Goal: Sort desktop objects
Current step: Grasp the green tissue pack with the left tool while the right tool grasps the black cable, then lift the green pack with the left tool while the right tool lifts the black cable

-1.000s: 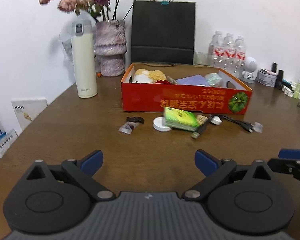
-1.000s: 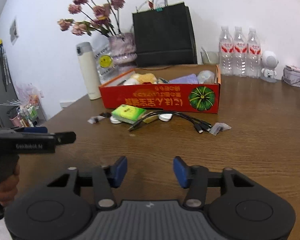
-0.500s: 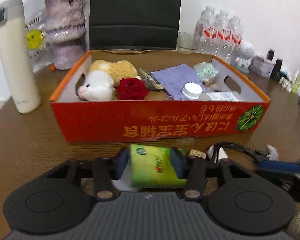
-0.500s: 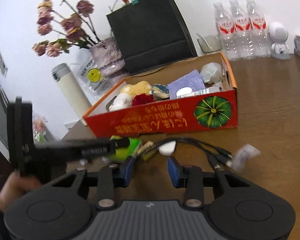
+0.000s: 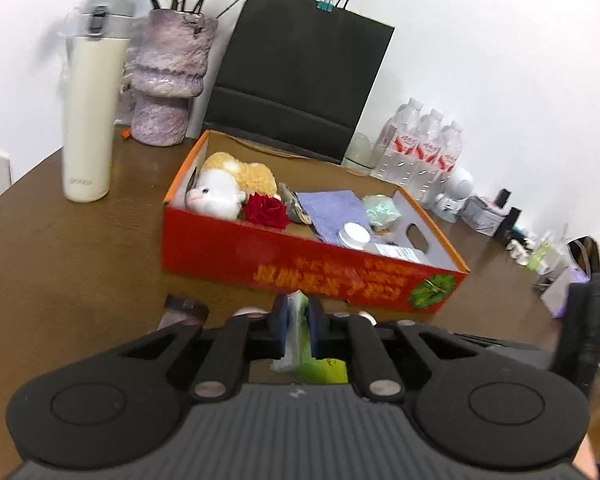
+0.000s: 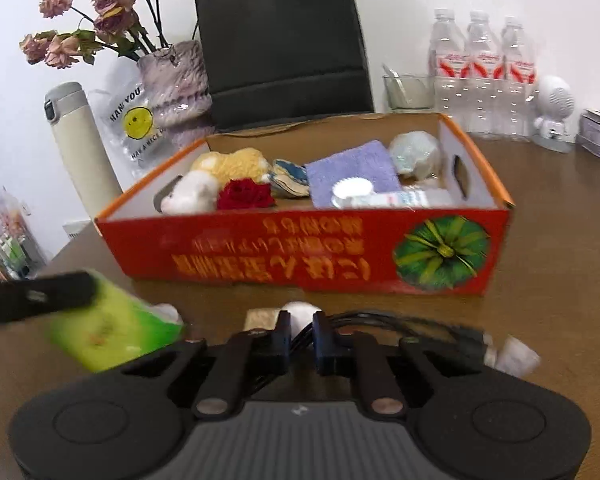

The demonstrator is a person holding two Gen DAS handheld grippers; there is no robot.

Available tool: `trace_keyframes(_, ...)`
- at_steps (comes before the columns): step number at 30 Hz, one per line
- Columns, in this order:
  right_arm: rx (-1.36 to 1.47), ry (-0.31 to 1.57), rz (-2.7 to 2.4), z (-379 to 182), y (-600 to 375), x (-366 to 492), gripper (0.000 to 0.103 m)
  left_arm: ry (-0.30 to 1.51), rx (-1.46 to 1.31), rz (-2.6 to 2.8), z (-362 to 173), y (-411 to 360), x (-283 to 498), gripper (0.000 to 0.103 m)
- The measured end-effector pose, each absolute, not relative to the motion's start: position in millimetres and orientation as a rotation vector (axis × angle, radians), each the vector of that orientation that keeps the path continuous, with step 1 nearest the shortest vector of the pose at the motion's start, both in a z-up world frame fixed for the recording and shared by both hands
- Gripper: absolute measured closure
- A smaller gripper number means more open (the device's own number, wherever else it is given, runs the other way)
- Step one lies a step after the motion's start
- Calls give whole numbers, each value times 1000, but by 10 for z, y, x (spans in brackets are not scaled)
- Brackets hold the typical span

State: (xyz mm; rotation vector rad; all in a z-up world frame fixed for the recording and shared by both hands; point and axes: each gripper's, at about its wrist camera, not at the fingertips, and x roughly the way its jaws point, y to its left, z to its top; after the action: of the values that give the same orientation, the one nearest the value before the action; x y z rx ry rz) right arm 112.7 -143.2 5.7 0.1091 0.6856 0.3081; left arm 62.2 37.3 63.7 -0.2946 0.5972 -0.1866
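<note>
Pinched between the closing jaws of the left gripper (image 5: pixel 298 322), the green packet (image 6: pixel 112 326) is held squeezed and lifted just before the red box (image 5: pixel 300 264), while the closing jaws of the right gripper (image 6: pixel 301 334) are narrowed onto the black cables (image 6: pixel 420 330) lying on the table (image 6: pixel 560 260). Slippage of the soft packet could be caused by so thin a pinch, and the trailing cable ends could be snagged on the box's near wall, where the plush toy (image 6: pixel 204 188), rose (image 6: pixel 246 194) and purple cloth (image 6: pixel 352 170) are already gathered.
</note>
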Motion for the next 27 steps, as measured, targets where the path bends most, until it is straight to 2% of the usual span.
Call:
trace_keyframes(4,115,708,328,49,-1551,929,101,627,-370,-185,540,468,233,92)
trace_keyframes(13,28,745,419,99,-1877,-118,101,705,-341,-195,339,459,-218,92)
trace_keyframes(17,22,734,419,181,-2031,-490,89,715,-309,-189,290,389,-323,92)
trace_keyframes(20,19,743,413,154,-2014,-512,75,710,-316,-194,276,353,-432,92)
trace_keyframes(22,27,748,433,130,-1954,-482,71,699,-302,-189,283,326,-507,92)
trace_keyframes(24,-23,752,419,83,-1862,-445,71,702,-288,-172,265,313,-556,92)
trace_keyframes(25,-55,738,411,70,-1819,-454,77,714,-272,-167,248,297,-573,95)
trace_keyframes(26,-85,732,403,65,-1781,-473,96,726,-242,-166,231,268,-583,95)
trace_keyframes(27,-103,725,403,68,-1772,-506,96,732,-194,-171,214,218,-612,95)
